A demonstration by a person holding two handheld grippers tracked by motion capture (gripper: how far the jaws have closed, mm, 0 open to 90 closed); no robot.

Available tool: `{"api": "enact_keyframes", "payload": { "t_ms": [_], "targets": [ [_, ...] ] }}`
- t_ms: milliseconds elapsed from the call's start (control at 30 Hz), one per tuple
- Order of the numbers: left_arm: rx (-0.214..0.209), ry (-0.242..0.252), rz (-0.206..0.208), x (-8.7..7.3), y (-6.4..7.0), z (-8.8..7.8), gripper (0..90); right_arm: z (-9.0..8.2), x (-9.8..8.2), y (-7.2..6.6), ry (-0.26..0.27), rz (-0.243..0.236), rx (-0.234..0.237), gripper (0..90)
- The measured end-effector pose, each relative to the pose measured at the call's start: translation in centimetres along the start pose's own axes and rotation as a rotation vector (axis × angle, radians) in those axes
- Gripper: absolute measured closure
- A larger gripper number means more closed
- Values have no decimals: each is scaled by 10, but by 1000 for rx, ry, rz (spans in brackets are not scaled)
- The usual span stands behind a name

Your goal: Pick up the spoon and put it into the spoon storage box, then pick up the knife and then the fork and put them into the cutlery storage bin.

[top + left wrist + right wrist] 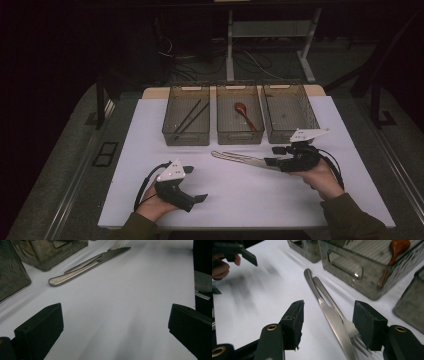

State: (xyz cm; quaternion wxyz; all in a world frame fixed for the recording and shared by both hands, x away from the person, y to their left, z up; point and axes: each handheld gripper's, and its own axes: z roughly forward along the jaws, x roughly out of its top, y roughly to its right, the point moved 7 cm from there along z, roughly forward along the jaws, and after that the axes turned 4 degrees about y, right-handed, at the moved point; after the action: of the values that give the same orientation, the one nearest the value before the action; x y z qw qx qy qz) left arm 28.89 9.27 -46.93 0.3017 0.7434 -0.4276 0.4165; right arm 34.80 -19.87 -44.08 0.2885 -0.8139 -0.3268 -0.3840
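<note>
Two utensils, knife [334,325] and fork [352,333], between right tool [328,322] jaws.

The high view looks forward and down on the whole table [150,200], with three bins [240,121] at upper centre. The left gripper view sits low and close over the cloth, facing the knife [87,265] at its top. The right gripper view rides closer, looking along that knife [332,320] toward the bins [367,272]. All three share knife and bins.

Three bins [239,131] side by side at table [150,150] rear; knife [240,159] and fork [347,326] together just before middle bin.
</note>
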Motion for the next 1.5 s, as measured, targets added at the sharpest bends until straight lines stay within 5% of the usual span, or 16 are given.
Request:
{"api": "enact_keyframes", "payload": {
  "t_ms": [700,1200,1500],
  "targets": [
    [-1,-5,5,-1,0,1,0,47,5,2,-32,-6,6,892],
    [-4,-7,6,-1,1,1,0,99,13,-11,-101,-48,14,899],
    [-4,-6,3,-1,0,0,0,115,9,-10,-143,-86,-28,900]
  ]
}}
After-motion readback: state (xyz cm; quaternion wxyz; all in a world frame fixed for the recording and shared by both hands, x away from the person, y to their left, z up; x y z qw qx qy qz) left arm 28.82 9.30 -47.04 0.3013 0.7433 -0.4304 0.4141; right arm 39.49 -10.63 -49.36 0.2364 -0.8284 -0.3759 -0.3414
